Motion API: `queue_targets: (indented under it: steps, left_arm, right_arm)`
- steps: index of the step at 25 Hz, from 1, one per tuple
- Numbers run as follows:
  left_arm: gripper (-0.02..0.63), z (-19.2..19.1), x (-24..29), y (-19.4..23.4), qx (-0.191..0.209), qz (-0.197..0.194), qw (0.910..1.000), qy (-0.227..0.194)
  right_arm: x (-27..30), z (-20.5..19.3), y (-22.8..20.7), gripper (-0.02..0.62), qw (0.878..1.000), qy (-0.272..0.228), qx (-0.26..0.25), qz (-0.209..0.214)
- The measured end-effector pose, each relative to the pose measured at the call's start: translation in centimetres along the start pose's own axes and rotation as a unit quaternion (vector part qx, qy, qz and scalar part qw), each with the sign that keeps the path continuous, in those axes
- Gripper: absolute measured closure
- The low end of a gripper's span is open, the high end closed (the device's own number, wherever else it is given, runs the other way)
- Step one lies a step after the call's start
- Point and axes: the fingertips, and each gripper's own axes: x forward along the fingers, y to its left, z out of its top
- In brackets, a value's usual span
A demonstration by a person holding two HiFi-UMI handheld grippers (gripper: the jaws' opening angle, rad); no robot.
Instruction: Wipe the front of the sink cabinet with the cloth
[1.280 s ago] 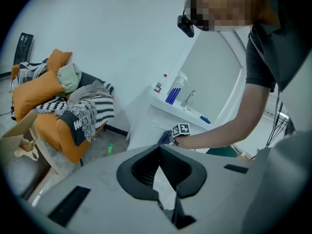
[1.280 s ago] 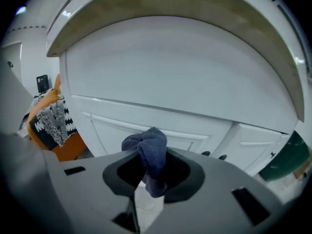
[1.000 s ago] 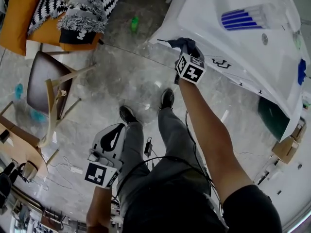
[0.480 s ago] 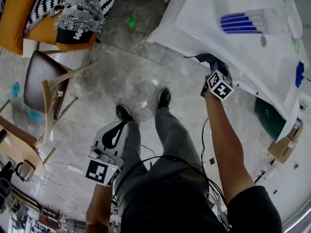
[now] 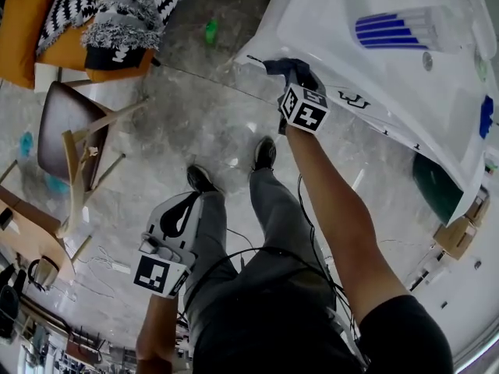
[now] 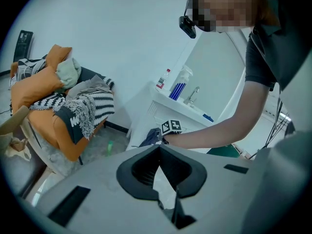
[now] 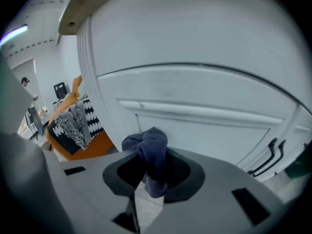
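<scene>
Your right gripper (image 5: pixel 296 84) is stretched forward at arm's length, and its jaws are closed on the cloth (image 7: pixel 148 152), a dark blue one bunched into a knot that stands up above the jaw tips. The cloth sits at the front of the white sink cabinet (image 7: pixel 204 91), up near the top edge and close to the end that shows toward the left of the head view. The right gripper view puts the panel directly behind the cloth, but you cannot tell from any view whether the fabric actually touches it. Two black handles (image 7: pixel 268 155) are on the cabinet front, off to the right of the cloth and well apart from it.

Your left gripper (image 5: pixel 191 207) hangs low beside your left leg, over the grey marbled floor (image 5: pixel 203 123), far from the cabinet. Its jaws are closed tip to tip with nothing between them.

On top of the cabinet, the left gripper view shows a tap (image 6: pixel 193 94), a spray bottle with blue stripes (image 6: pixel 181 79) and a small bottle (image 6: pixel 161 79) beside it. Away from the cabinet stand a wooden chair (image 5: pixel 66 135) and an orange seat piled with black-and-white throws (image 5: pixel 117 14). A small green object (image 5: pixel 210 31) lies on the floor between that seat and the cabinet.
</scene>
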Motion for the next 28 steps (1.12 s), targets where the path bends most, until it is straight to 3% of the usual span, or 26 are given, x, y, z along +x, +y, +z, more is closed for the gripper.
queue_targets:
  steps: [4,9,13,15,19,22,25,28]
  left_arm:
    - [0.601,-0.3,0.6,-0.2,-0.005,-0.001,1.0000,-0.003]
    - [0.601,-0.9,0.9,0.4,-0.018,0.006,0.9998,-0.006]
    - [0.601,-1.5,1.2,0.9,-0.023,0.010,0.9997,-0.006]
    - [0.601,-2.0,1.3,1.1,-0.025,0.013,0.9996,-0.003]
    - [0.601,-2.8,1.6,1.4,-0.028,0.021,0.9994,0.004]
    - [0.601,-3.4,2.0,1.9,-0.023,0.025,0.9994,-0.001]
    - [0.601,-4.6,2.5,2.1,-0.014,0.030,0.9994,0.001]
    - [0.601,-5.3,3.4,1.9,-0.019,0.028,0.9994,-0.001]
  right_arm:
    - [-0.1,-1.3,-3.4,0.512,1.000,0.012,0.026,-0.011]
    - [-2.0,-4.3,-13.9,0.512,0.990,0.052,0.057,-0.118]
    - [-0.8,-5.2,-14.7,0.512,0.987,0.065,0.045,-0.144]
    - [0.8,-6.0,-12.6,0.512,0.987,0.072,0.055,-0.131]
    - [4.9,-7.1,-5.1,0.512,0.995,0.078,0.020,-0.055]
    - [7.5,-7.3,-0.6,0.512,0.996,0.080,0.025,-0.017]
    - [8.8,-8.6,-0.6,0.512,0.995,0.085,0.044,-0.002]
    - [9.0,-10.0,-3.8,0.510,0.996,0.089,0.008,-0.007]
